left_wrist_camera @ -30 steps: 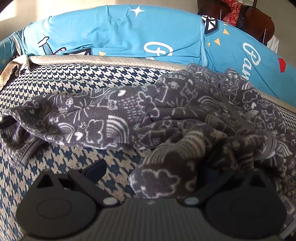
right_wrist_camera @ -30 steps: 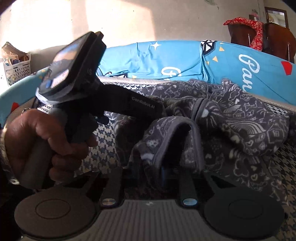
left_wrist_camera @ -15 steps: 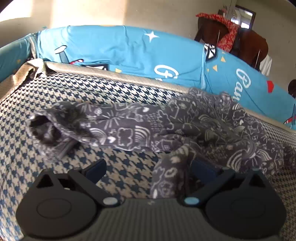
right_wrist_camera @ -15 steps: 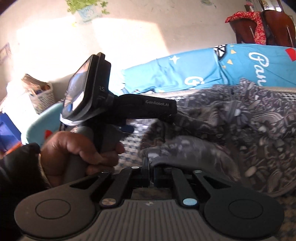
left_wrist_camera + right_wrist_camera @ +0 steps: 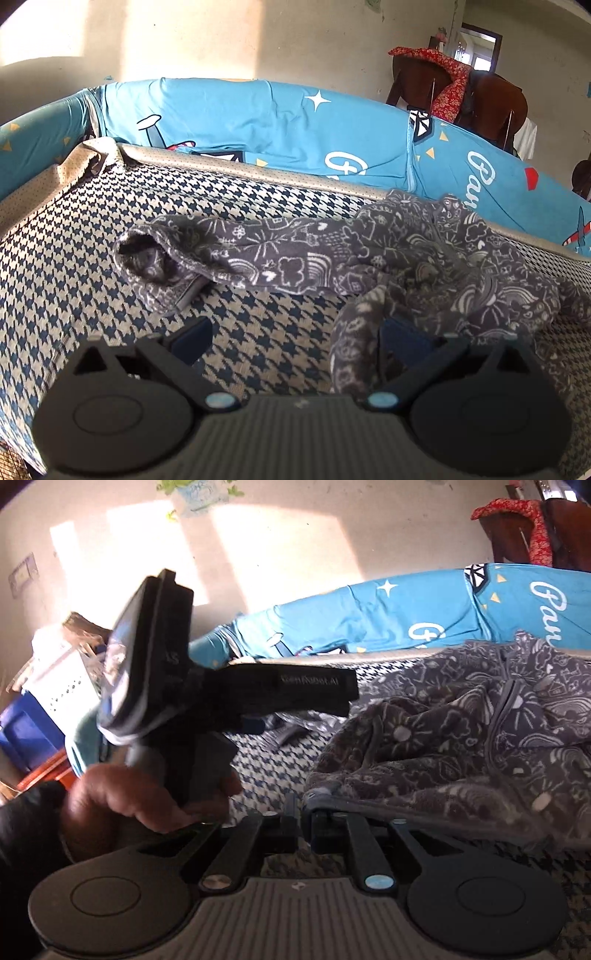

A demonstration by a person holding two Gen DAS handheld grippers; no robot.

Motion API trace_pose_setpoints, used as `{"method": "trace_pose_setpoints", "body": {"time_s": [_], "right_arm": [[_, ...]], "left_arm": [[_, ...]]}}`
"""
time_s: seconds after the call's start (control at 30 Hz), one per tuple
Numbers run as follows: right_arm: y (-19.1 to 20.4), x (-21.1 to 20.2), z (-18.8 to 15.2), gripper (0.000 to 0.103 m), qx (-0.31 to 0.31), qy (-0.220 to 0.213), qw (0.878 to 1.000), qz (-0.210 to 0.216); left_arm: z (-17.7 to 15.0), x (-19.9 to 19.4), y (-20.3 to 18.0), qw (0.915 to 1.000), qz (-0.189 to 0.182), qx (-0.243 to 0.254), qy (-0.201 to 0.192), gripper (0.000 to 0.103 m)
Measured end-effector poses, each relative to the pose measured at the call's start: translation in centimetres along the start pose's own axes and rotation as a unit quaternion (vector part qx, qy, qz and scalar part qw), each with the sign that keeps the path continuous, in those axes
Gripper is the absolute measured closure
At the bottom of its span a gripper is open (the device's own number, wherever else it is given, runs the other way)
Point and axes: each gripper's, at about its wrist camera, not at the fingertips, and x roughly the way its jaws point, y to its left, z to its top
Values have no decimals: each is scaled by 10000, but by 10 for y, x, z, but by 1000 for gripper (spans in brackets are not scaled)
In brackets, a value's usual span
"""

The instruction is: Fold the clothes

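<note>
A dark grey fleece garment (image 5: 406,258) with white doodle print lies crumpled on the houndstooth seat (image 5: 258,206). One sleeve stretches left, and its cuff opening (image 5: 147,254) faces me. My left gripper (image 5: 295,343) is open just above the seat; a fold of the garment drapes against its right finger (image 5: 402,338) and nothing is pinched. In the right wrist view, my right gripper (image 5: 304,812) is shut on the garment's grey-trimmed hem (image 5: 332,799), with the bulk of the garment (image 5: 461,746) to its right. A hand (image 5: 147,801) holds the left gripper's black housing (image 5: 280,694) at left.
Blue printed cushions (image 5: 280,125) wall the back and left of the seat. A wooden chair with a red cloth (image 5: 454,88) stands behind at right. In the right wrist view a white basket (image 5: 62,679) and a blue box (image 5: 26,738) sit off the seat's left end.
My right gripper went from open around the hem to shut on it and drew it back. My left gripper stayed open and pulled back, so the garment now looks farther away.
</note>
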Motion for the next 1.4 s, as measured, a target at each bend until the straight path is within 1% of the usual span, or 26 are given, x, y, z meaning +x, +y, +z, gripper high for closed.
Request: {"method": "trace_pose_setpoints", "body": {"time_s": [0.07,0.17,0.23,0.4,0.47,0.5,0.57,0.67,0.77,0.9,1.0,1.13,1.3,1.4], "right_arm": [[-3,1,-4,89,8,98,9999,-73],[-7,-7,-6,82,-41,112,9999,-102],[-8,-16,-7,77,-92,81,9998,-123],[-11,-40,-14,71,-247,55,9995,-178],[-15,-51,-19,67,-297,3,9991,-297],[-20,-57,-21,65,-277,-13,9989,-372],[-30,-68,-24,65,-249,-60,9982,-551],[-53,-81,-24,65,-183,-89,9947,-1011],[-83,-93,-27,65,22,-117,9863,-1645],[-120,-106,-29,65,467,-229,9741,-2200],[-140,-111,-32,65,587,-217,9672,-2461],[-159,-110,-33,65,686,-147,9574,-2803],[-172,-99,-36,65,660,55,9522,-2981],[-180,-90,-36,65,616,222,9507,-3031]], "left_arm": [[-3,0,-3,10000,-25,39,43,1],[-8,0,-12,9997,-36,225,60,1],[-11,-3,-20,9993,-65,361,3,1],[-16,-10,-34,9982,-267,513,-126,1],[-20,-12,-39,9976,-329,595,-127,1],[-23,-13,-43,9971,-357,668,-118,1],[-29,-16,-50,9957,-432,814,-82,1],[-39,-19,-59,9931,-544,1034,-28,1],[-50,-22,-70,9901,-649,1247,49,1],[-63,-27,-81,9863,-768,1460,82,1],[-69,-31,-87,9834,-873,1589,93,1],[-77,-33,-94,9801,-832,1795,143,0],[-84,-36,-99,9771,-877,1929,181,1],[-90,-39,-102,9731,-919,2103,226,0]]}}
